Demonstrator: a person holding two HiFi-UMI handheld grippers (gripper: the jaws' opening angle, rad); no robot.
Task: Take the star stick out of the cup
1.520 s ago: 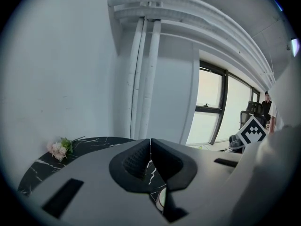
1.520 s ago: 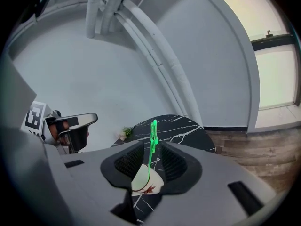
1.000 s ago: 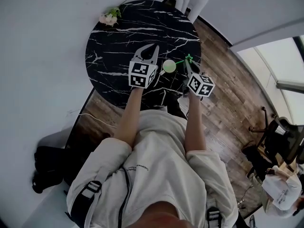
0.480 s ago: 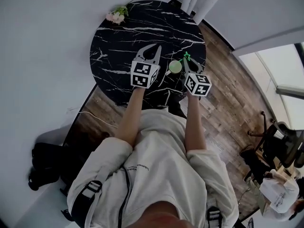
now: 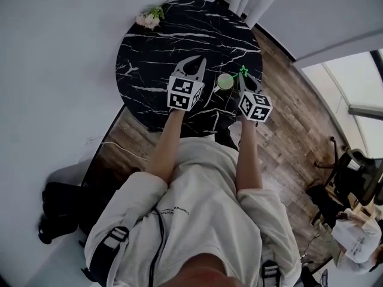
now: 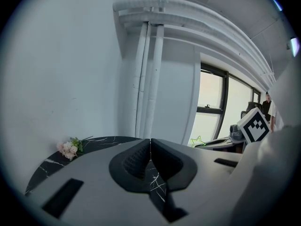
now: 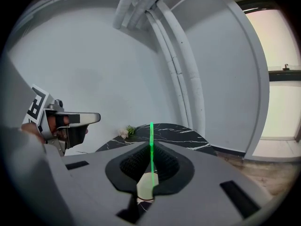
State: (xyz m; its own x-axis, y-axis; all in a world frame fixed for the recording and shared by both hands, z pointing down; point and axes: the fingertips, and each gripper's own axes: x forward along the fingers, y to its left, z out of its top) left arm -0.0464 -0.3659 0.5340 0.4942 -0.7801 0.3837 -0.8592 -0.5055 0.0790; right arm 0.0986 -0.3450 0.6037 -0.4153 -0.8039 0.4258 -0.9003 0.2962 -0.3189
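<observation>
Desk of black marble fills the middle. Left gripper hovers over it just left of the pale cup, jaws closed on nothing, probably standing by. Right gripper pinches the green star stick upright in its jaws, seemingly to draw it straight out. The star sits further right of the cup than half a second ago.

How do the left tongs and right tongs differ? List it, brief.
The left tongs pinch nothing; the right tongs pinch the green star stick. The left tongs sit left of the cup; the right tongs sit at its right. Both are shut, over the black table.
</observation>
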